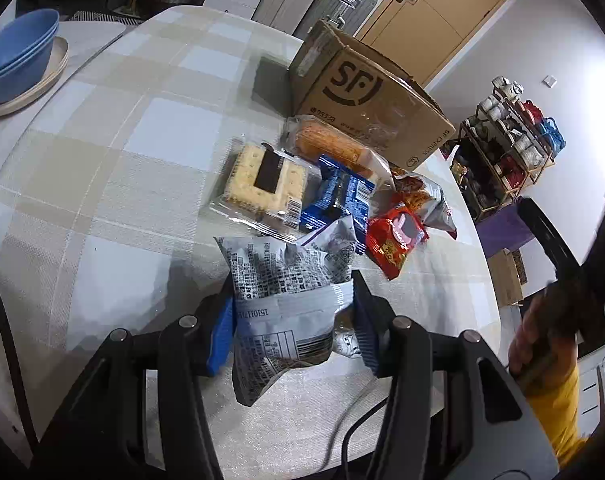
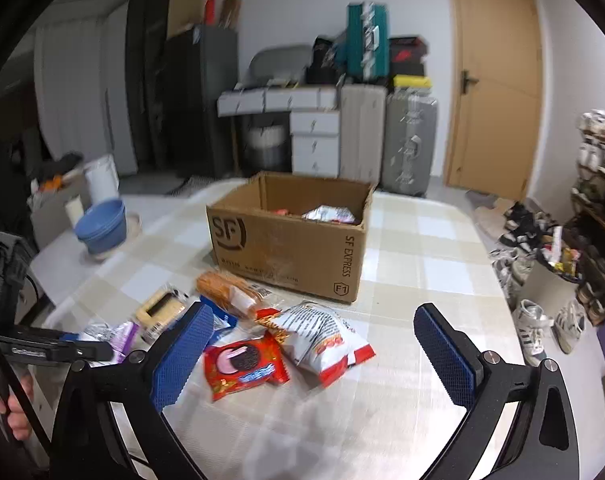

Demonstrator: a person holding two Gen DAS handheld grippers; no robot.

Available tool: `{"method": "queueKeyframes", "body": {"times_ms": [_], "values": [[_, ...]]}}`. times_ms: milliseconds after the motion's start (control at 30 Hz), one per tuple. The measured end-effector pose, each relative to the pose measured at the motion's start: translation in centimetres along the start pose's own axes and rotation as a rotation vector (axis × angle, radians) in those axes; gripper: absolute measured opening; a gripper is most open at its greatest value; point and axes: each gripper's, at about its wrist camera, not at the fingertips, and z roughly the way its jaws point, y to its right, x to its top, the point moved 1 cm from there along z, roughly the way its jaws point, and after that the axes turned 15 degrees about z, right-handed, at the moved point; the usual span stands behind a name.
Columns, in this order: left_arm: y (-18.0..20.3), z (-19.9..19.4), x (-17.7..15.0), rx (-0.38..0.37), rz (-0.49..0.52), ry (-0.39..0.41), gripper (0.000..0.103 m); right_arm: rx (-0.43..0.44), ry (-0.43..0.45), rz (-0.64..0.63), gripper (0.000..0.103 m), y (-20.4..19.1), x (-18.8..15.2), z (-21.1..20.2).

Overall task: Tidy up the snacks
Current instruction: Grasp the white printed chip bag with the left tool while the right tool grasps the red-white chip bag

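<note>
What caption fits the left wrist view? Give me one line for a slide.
Left gripper shut on a silver snack bag, other snacks and the cardboard box beyond.

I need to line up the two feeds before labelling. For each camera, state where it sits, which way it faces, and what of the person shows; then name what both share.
Left wrist: sits on the left gripper, angled down at the table; its fingers pinch a grey snack bag; a hand and yellow sleeve show at right.
Right wrist: sits on the right gripper, facing across the table toward the door; fingers open, empty; a hand at lower left.
Shared: cardboard box, red cookie pack, blue bowls.
</note>
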Motion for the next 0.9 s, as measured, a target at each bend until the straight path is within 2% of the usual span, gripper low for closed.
{"method": "queueKeyframes", "body": {"times_ms": [200,333,433,600,833,900], "values": [[-0.7,0.5,-0.2,-0.014,-0.021,0.000,0.048,0.070,-0.229,-0.054,0.101,1.3,0.6,6.5],[-0.6,1.0,-0.2,-0.017,-0.016,-0.011,0.048,0.148,-0.335,-0.041,0.086,2.3,0.4,9.7],[-0.5,1.3,-0.1,-0.016,-0.014,-0.017,0.048,0.190,-0.406,-0.067,0.085,2.4,0.1,11.9],[-0.6,1.6,0.0,-0.008,-0.022,-0.023,0.048,0.218,-0.476,-0.058,0.080,3.3,-0.1,14.6],[-0.1,2.1,0.0,-0.008,-0.015,-0.037,0.048,0.232,-0.522,-0.050,0.080,3.2,-0.8,16.5],[0.1,2.2,-0.1,-0.011,-0.013,-0.044,0.048,0.224,-0.501,-0.052,0.077,3.1,-1.1,16.7]]}}
